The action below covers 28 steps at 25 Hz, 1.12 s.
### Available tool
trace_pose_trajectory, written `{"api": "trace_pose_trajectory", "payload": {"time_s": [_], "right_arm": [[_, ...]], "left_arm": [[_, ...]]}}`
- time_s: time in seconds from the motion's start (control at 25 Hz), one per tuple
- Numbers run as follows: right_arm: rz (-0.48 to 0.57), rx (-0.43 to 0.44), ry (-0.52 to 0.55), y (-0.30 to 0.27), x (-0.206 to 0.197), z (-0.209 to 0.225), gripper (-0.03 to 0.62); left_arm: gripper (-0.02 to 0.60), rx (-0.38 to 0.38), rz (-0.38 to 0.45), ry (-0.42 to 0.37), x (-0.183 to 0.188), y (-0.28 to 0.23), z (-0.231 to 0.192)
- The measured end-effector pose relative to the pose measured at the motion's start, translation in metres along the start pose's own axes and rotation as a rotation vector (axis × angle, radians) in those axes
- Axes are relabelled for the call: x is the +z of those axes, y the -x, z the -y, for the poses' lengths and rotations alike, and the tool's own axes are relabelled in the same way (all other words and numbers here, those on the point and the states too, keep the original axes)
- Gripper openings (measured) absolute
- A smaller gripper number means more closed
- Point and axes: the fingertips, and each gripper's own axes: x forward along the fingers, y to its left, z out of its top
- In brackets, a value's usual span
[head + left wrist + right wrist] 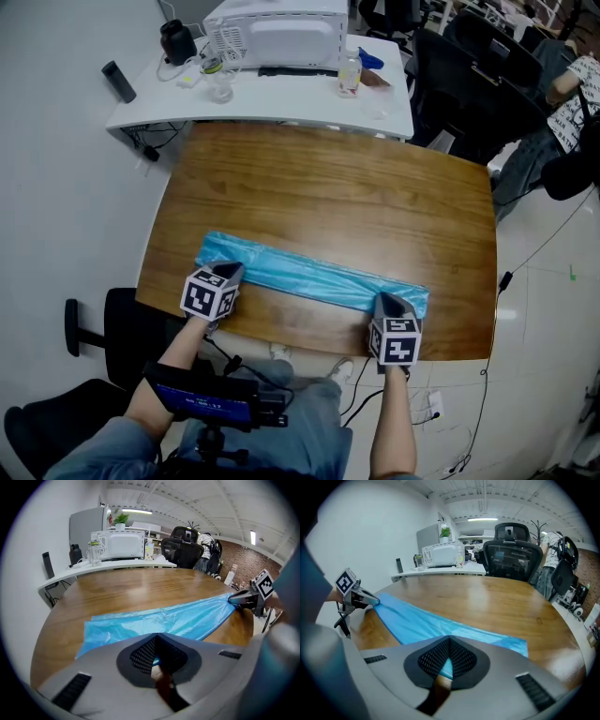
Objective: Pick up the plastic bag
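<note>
At the left, our left gripper [228, 272] had its jaws brought together on the left end of the thin blue plastic bag [309, 272]. A sliver of blue showed between the closed tips in the left gripper view, and the right gripper view showed the same tips pinching that corner.

The bag lay flattened in a long strip on the brown wooden surface [328, 178]. It sat close to the near edge and slanted slightly towards us on the right.

We judged it very light, limp and rather slick. The film was creased and glossy, with no stiffness of its own. Lifted by one end alone, it would likely have drooped and dragged across the wood. A pinch on a single layer might also have slipped or stretched the film.

The two short ends seemed the sensible places to take hold, with enough film gathered between the pads that the grip did not depend on the very edge.

At the right, our right gripper [389, 302] was likewise closed, its tips nipping the right end of the bag, with blue film visible in the notch between them. With both ends gripped, we expected an even, level lift to stop the middle from sagging much.
</note>
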Motion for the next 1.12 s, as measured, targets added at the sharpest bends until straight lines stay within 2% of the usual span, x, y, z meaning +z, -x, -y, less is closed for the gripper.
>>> {"api": "trace_pose_trajectory", "payload": {"time_s": [0.48,0.88,1.12], "right_arm": [[0.000,0.058,0.065,0.005,-0.001,-0.003,0.000],[0.016,0.083,0.089,0.005,-0.005,-0.004,0.000],[0.112,0.130,0.083,0.025,0.013,-0.010,0.000]], "left_arm": [[0.009,0.054,0.024,0.077,-0.023,0.017,0.012],[0.005,0.105,0.000,0.017,-0.023,0.018,0.013],[0.005,0.145,0.108,-0.005,0.002,0.039,0.027]]}}
